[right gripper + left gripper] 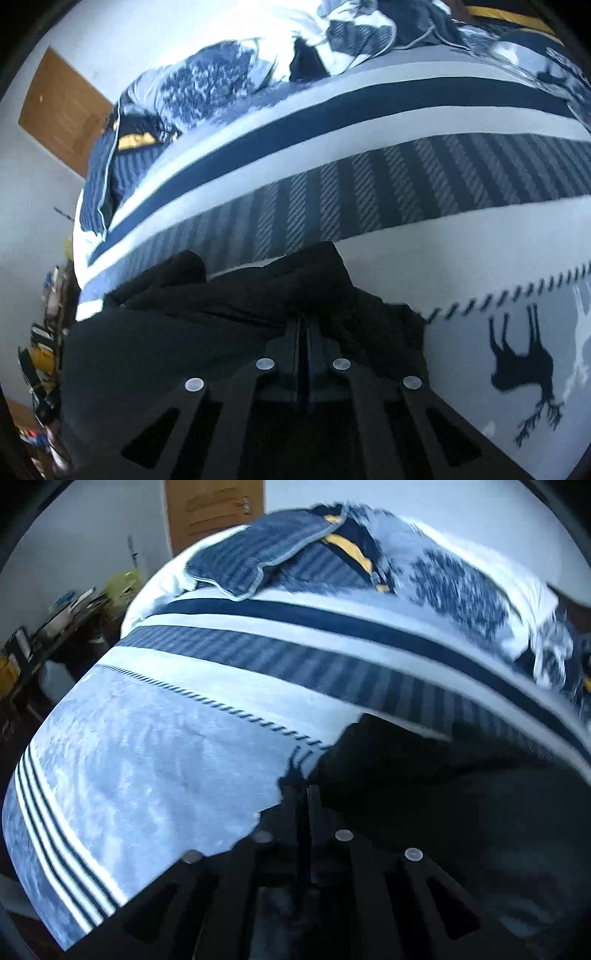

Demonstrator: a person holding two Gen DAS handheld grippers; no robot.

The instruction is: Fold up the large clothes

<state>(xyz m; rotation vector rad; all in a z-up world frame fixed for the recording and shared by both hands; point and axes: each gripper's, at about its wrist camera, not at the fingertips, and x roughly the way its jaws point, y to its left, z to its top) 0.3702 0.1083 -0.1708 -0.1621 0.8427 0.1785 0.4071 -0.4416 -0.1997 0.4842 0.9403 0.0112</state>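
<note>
A black garment point(424, 768) lies on a bed with a blue-and-white striped cover point(155, 760). In the left wrist view my left gripper point(303, 794) is shut on the garment's left edge, low over the cover. In the right wrist view the same black garment point(207, 317) spreads left and ahead, bunched around the fingers. My right gripper point(304, 325) is shut on its cloth near the right edge. Both views are blurred by motion.
The bed cover point(406, 184) has dark stripes and a moose print point(517, 373). A striped pillow point(258, 557) and rumpled bedding point(454, 576) lie at the far end. A wooden door point(214, 509) and a cluttered table point(55, 620) stand left of the bed.
</note>
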